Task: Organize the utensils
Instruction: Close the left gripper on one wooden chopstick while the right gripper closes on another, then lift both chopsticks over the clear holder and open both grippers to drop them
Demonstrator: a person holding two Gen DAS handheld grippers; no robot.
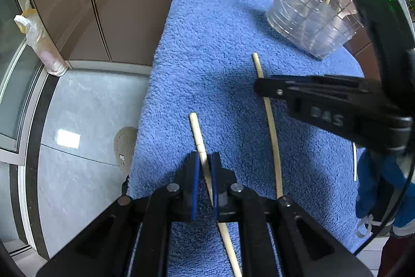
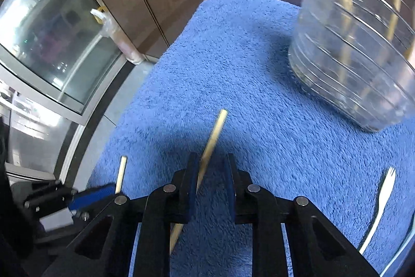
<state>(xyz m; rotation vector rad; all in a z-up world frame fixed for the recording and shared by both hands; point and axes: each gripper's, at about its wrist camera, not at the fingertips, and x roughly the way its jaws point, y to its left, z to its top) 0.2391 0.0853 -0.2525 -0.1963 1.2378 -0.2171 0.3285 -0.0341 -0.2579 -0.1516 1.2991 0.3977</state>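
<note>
Left claw [image 1: 205,165] clamped on one chopstick [image 1: 197,131] lying on blue towel [image 1: 207,56]. Right claw [image 2: 211,168] part open around second chopstick [image 2: 212,134], only one pad touching. Risk: off-centre pinch, stick pivoting or slipping before reaching wire holder [image 2: 358,64].

Only one marking reads — raised letters "DAS" on the right hand-held gripper [image 1: 262,90]

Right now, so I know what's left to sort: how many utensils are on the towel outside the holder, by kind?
chopsticks: 2
fork: 1
total: 3
</note>
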